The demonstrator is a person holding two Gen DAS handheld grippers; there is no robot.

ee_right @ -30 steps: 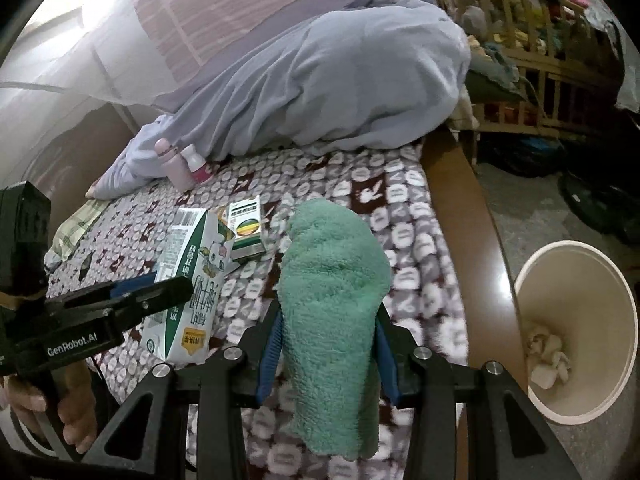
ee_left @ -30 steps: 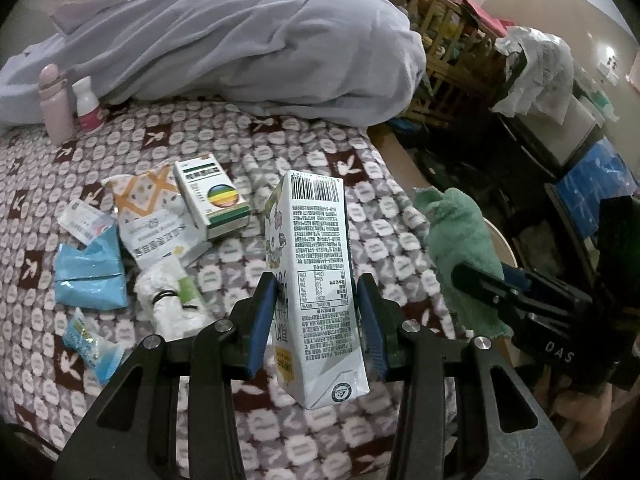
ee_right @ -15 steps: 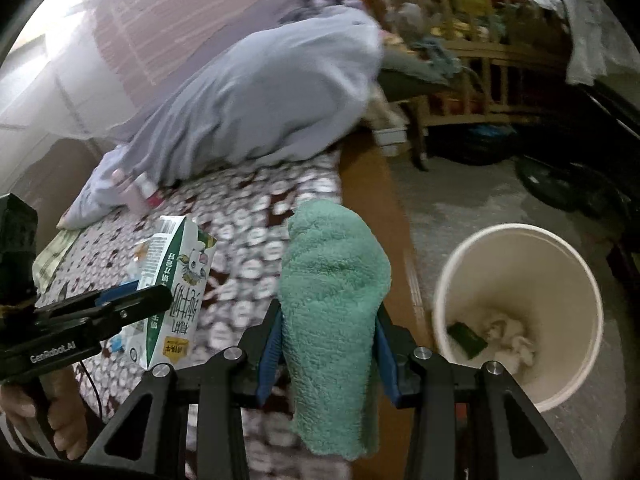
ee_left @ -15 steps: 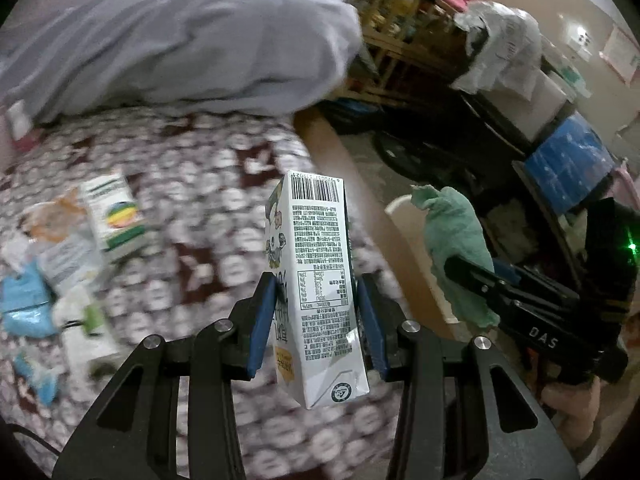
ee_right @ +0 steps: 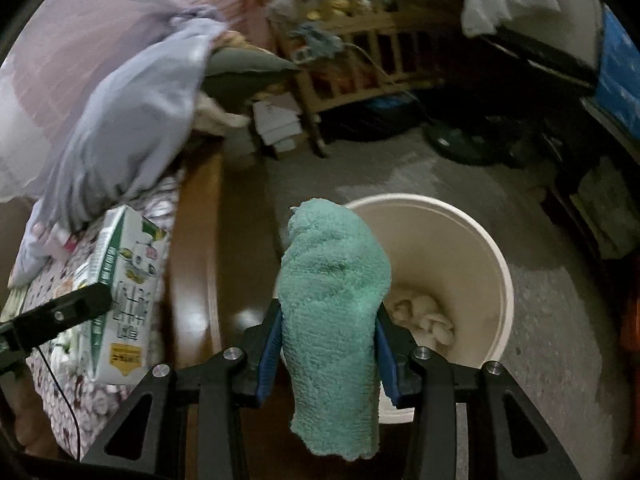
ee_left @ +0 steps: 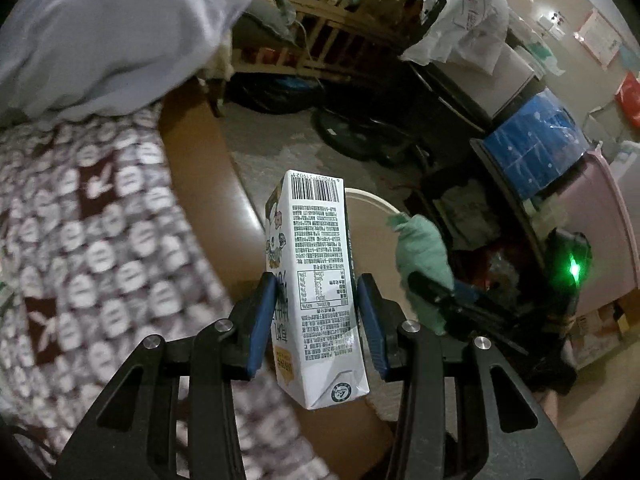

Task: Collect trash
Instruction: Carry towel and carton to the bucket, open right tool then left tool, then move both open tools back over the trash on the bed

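Observation:
My left gripper is shut on a white milk carton, barcode end up, held over the wooden bed edge. My right gripper is shut on a green fuzzy sock, which hangs in front of a cream waste bin on the floor. White crumpled tissue lies in the bin's bottom. In the left wrist view the sock and the bin's rim show just right of the carton. In the right wrist view the carton sits at left over the bed.
A patterned blanket covers the bed, with a grey-blue quilt heaped at its head. A wooden crib full of things stands behind. A fan base, blue and pink boxes and dark clutter crowd the floor beyond the bin.
Both grippers swung right, off the bed toward the floor. The litter on the blanket has left the left view, and the bin now sits straight behind the sock.

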